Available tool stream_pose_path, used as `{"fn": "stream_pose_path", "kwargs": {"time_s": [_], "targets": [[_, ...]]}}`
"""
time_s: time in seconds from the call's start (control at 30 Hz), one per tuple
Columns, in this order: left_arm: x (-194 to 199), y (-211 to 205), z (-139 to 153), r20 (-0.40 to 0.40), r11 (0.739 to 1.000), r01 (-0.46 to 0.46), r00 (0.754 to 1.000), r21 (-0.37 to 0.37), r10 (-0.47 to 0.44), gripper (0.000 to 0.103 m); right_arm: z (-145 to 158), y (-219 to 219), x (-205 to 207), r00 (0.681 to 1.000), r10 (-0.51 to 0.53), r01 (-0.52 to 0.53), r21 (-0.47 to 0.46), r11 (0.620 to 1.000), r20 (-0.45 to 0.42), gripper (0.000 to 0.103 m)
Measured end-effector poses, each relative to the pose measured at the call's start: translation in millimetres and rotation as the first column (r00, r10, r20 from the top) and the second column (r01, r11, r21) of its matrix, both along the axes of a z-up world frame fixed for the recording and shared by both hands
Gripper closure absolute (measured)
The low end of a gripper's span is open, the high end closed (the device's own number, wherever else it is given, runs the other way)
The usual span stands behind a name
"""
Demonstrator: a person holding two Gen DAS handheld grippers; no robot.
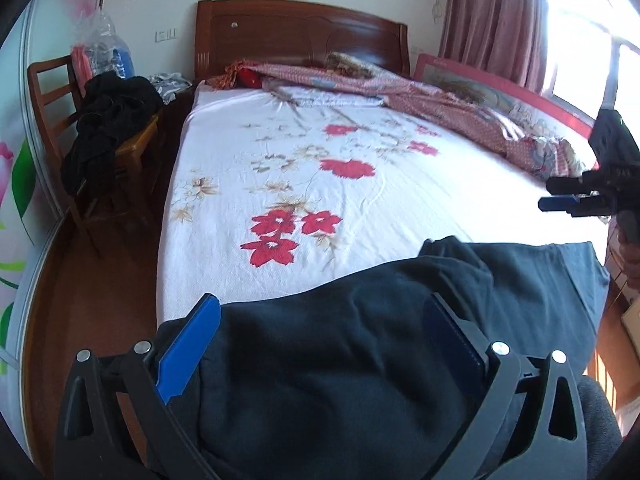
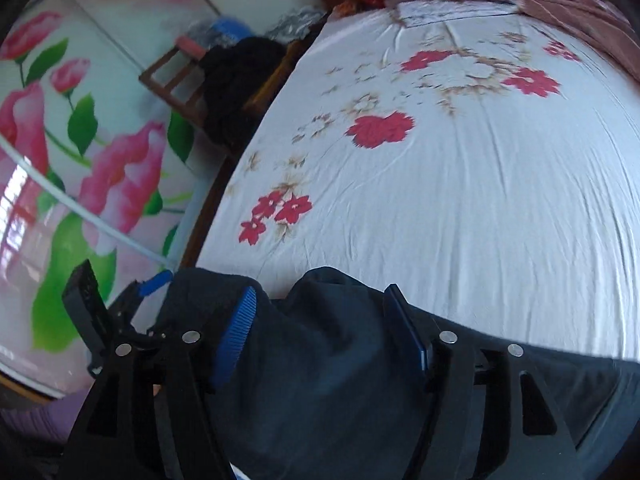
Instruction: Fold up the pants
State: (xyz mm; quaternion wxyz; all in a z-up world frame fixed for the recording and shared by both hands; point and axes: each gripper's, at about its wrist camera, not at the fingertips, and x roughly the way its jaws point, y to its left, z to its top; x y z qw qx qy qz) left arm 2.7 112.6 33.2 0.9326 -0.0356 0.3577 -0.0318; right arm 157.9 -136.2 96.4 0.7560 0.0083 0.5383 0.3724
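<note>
The dark navy pants (image 1: 360, 352) lie bunched at the near edge of the bed, with a flat part (image 1: 540, 280) running off to the right. My left gripper (image 1: 324, 332) hovers over them with its blue pads (image 1: 192, 344) wide apart, open, and the cloth under the gap. In the right wrist view the pants (image 2: 328, 368) fill the foreground below my right gripper (image 2: 320, 320), which is open and presses on nothing. From the left wrist view, that right gripper (image 1: 560, 194) hangs in the air at the far right, above the bed's edge. The left gripper (image 2: 154, 282) shows at the pants' left end.
The white bedsheet with red flowers (image 1: 360, 184) stretches away ahead. A red quilt (image 1: 460, 108) lies crumpled by the headboard (image 1: 300, 36) and the window side. A wooden chair (image 1: 48, 96) piled with black clothes (image 1: 108, 120) stands left of the bed, by a flowered wardrobe door (image 2: 80, 160).
</note>
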Motion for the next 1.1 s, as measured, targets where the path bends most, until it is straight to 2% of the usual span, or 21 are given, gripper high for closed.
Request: {"fn": "stream_pose_path", "kwargs": {"time_s": [0.1,0.13,0.2,0.23,0.27,0.3,0.37,0.43,0.57,0.63,0.67,0.7,0.73,0.77,0.8,0.83,0.9,0.93,1.0,1.03,1.1], "targets": [[21,19,-27,-0.138,0.997,-0.051,0.99,-0.05,0.043,0.002,-19,40,-3,0.994,0.103,-0.105,-0.133,0.985,-0.02,0.037],[21,24,-33,-0.145,0.996,-0.045,0.989,-0.073,0.034,0.002,-27,47,-3,0.991,0.13,-0.133,-0.167,0.977,-0.025,0.037],[13,17,-35,-0.125,1.0,-0.022,0.992,-0.015,0.02,0.002,-44,60,-10,0.984,0.178,-0.177,-0.251,0.951,-0.022,0.038],[10,11,-39,-0.134,1.0,-0.013,0.991,0.027,0.016,0.002,-52,66,-14,0.981,0.194,-0.19,-0.288,0.939,-0.016,0.064],[7,6,-44,-0.139,0.998,-0.007,0.99,0.061,0.016,0.002,-58,69,-16,0.983,0.185,-0.173,-0.345,0.922,0.002,0.095],[3,3,-49,-0.141,0.996,-0.004,0.99,0.093,0.017,0.002,-59,67,-13,0.987,0.154,-0.129,-0.363,0.923,0.039,0.097],[-6,1,-57,-0.128,0.992,-0.017,0.991,0.126,0.033,0.002,-53,52,-2,0.998,0.044,-0.03,-0.277,0.961,0.044,0.098],[-11,6,-57,-0.12,0.994,-0.038,0.992,0.103,0.05,0.002,-46,36,8,0.997,-0.062,0.069,-0.195,0.978,0.039,0.099],[-13,8,-58,-0.113,0.994,-0.046,0.992,0.094,0.057,0.002,-47,30,11,0.983,-0.162,0.174,-0.161,0.972,0.087,0.101],[-14,9,-58,-0.114,0.995,-0.048,0.992,0.089,0.058,0.003,-47,25,15,0.958,-0.237,0.262,-0.155,0.953,0.164,0.103],[-15,9,-58,-0.114,0.995,-0.049,0.992,0.092,0.059,0.003,-51,18,18,0.948,-0.274,0.294,-0.119,0.948,0.159,0.103],[-16,9,-58,-0.112,0.994,-0.05,0.992,0.093,0.06,0.003,-62,8,23,0.951,-0.305,0.306,-0.023,0.952,0.041,0.103],[-17,11,-59,-0.112,0.994,-0.057,0.991,0.094,0.068,0.003,-70,3,26,0.936,-0.353,0.353,-0.037,0.935,0.013,0.103],[-19,12,-59,-0.108,0.994,-0.06,0.992,0.089,0.07,0.003,-70,-1,22,0.925,-0.373,0.378,-0.078,0.922,0.07,0.103],[-20,12,-59,-0.108,0.994,-0.063,0.992,0.086,0.072,0.003,-69,-7,18,0.922,-0.379,0.384,-0.058,0.921,0.084,0.103],[-21,13,-58,-0.11,0.994,-0.063,0.991,0.085,0.072,0.003,-66,-17,13,0.916,-0.398,0.399,-0.009,0.917,0.055,0.103],[-22,13,-57,-0.116,0.995,-0.061,0.991,0.08,0.07,0.003,-52,-39,-3,0.897,-0.439,0.435,0.064,0.898,0.058,0.103],[-22,13,-56,-0.123,0.995,-0.06,0.99,0.082,0.07,0.003,-46,-47,-12,0.899,-0.432,0.425,0.096,0.9,0.066,0.103],[-24,11,-51,-0.141,0.992,-0.066,0.987,0.105,0.08,0.003,-40,-57,-28,0.902,-0.423,0.416,0.084,0.905,0.084,0.103],[-25,11,-48,-0.158,0.986,-0.106,0.979,0.126,0.125,0.003,-40,-60,-34,0.909,-0.408,0.402,0.071,0.913,0.09,0.103],[-32,17,-39,-0.162,0.984,-0.158,0.972,0.078,0.169,0.003,-46,-64,-40,0.914,-0.395,0.391,0.063,0.918,0.092,0.103]]}}
